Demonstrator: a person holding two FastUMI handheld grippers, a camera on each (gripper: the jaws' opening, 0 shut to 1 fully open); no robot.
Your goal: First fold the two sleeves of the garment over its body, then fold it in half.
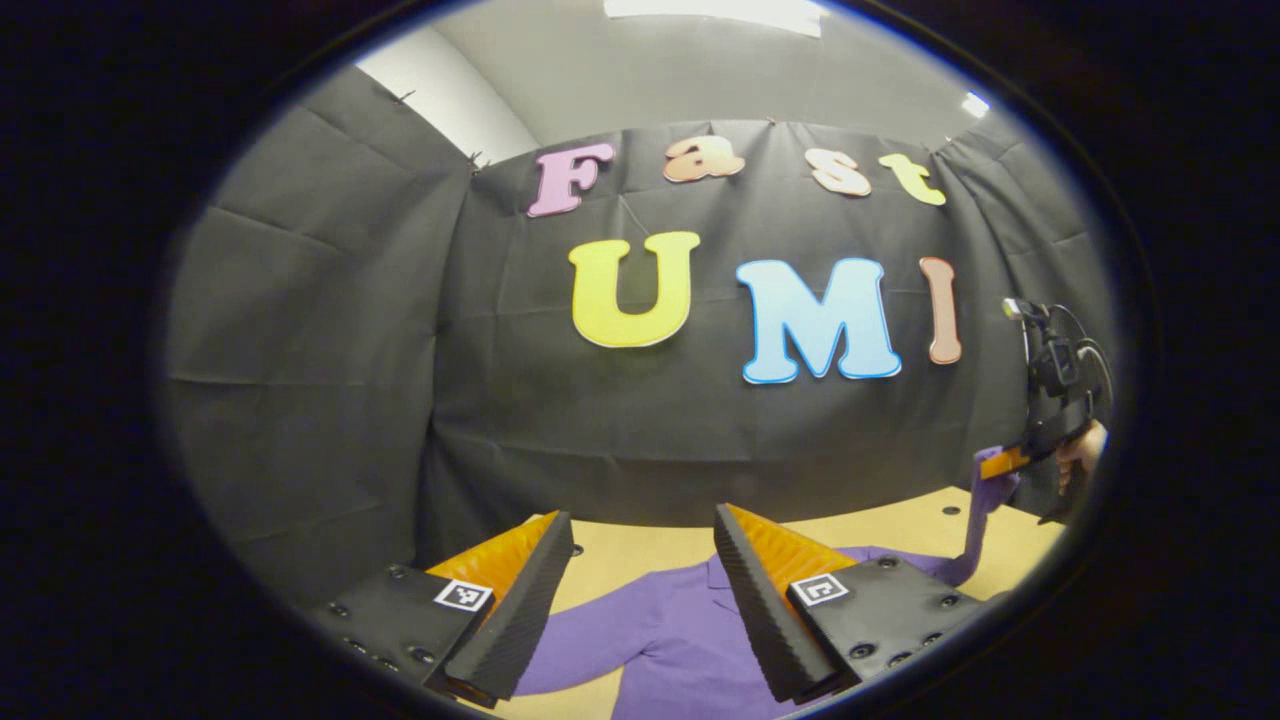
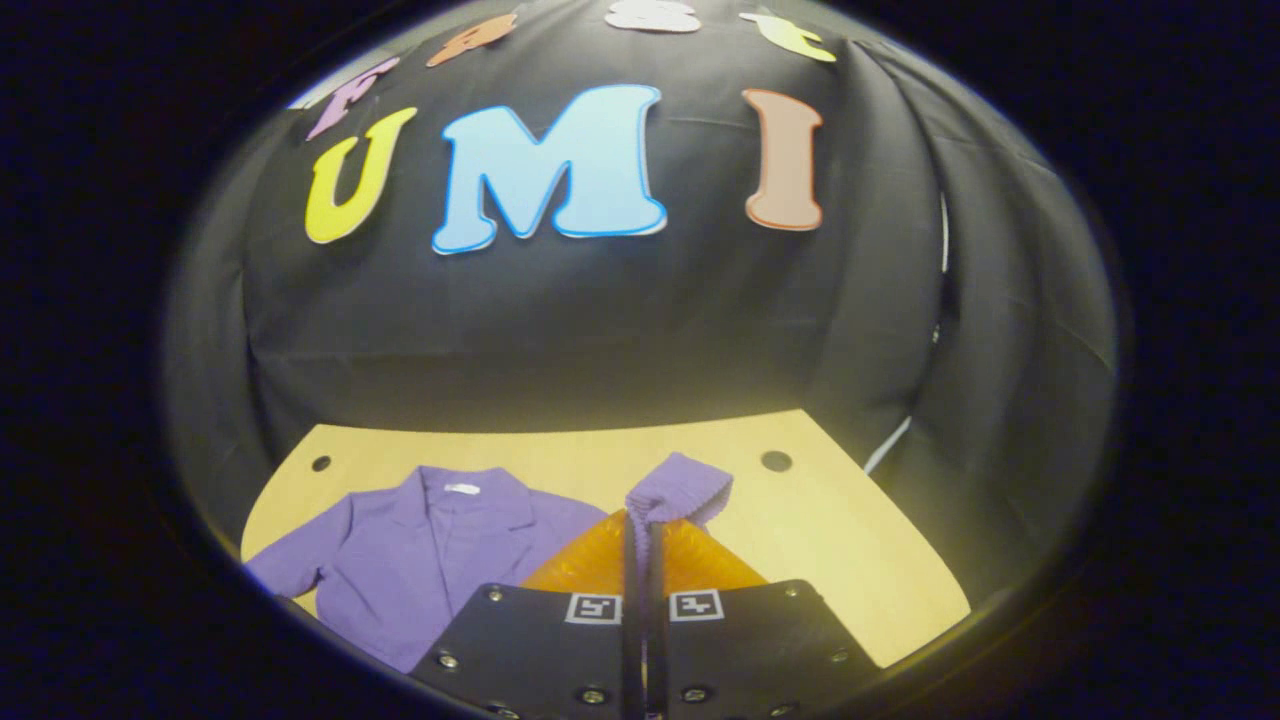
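Shirt: a purple shirt (image 2: 420, 560) with a collar lies flat on the yellow table (image 2: 830, 540), front side up, near the black cloth wall (image 2: 600, 330).
Right sleeve: the cuff (image 2: 680, 490) is lifted up off the table, and the rest of the sleeve hangs down from it like a strip.
Left sleeve: it (image 2: 290, 570) lies out flat on the table, pointing away from the body of the shirt.
Right claw: the right claw (image 2: 645, 530) is pressed together on the cuff, pinching it between both fingers.
Left claw: the left claw (image 1: 640, 590) is spread wide with nothing in it, up above the shirt's chest.
How it feels: I think the shirt is light, soft and floppy. It will bend and sag wherever it is not held, and it will not break.
Where to hold: the cuff end is a good spot, because the whole sleeve follows it. The flat sleeve should be pinched at its cuff too.
Watch out: thin cloth may slip out of a loose pinch, and a pull may drag the whole shirt.
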